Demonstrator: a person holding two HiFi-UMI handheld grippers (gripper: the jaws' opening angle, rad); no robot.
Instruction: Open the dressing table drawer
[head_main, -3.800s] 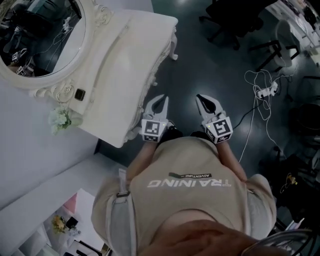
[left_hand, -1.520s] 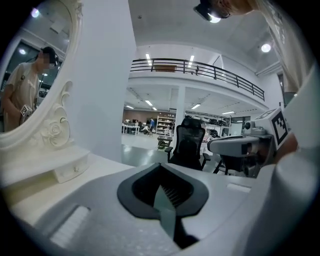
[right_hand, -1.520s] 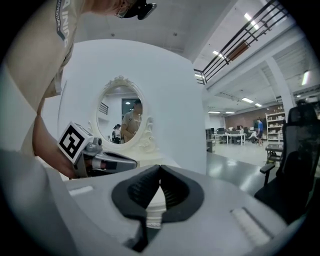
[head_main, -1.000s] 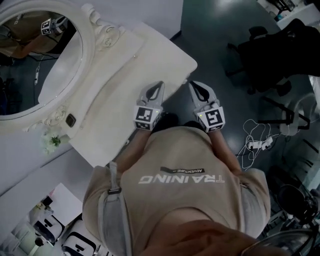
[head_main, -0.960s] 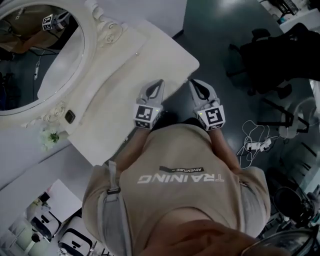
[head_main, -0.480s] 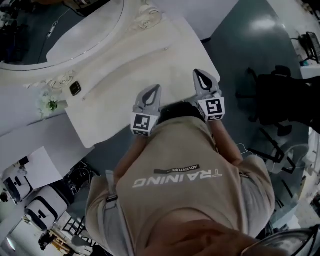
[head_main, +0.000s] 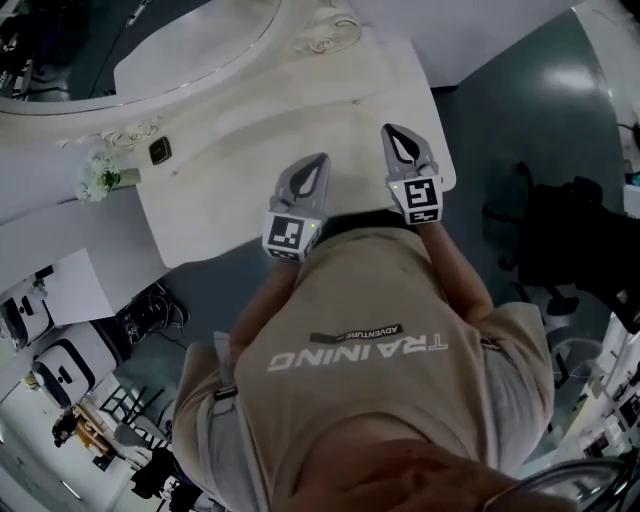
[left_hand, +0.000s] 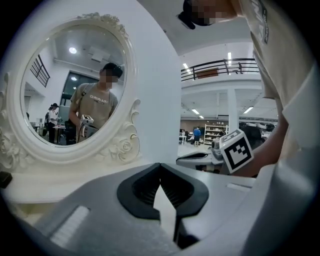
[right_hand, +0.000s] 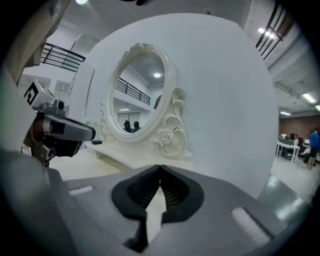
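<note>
The left gripper and right gripper are both pinched shut and empty. They poke over the front edge of the tabletop, which spreads away toward 11 o'clock. The drawer lies under that edge, hidden from every view. Compared with half a second ago, the table sits squarer ahead of the person.

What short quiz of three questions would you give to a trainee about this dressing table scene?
1. True or false: the left hand-held gripper holds a cloth.
2. Jaws of the right hand-held gripper: A) wide apart; B) together, empty; C) shut on a handle.
3. What stands at the back of the dressing table?
Key: 1 false; 2 B; 3 an oval mirror.
</note>
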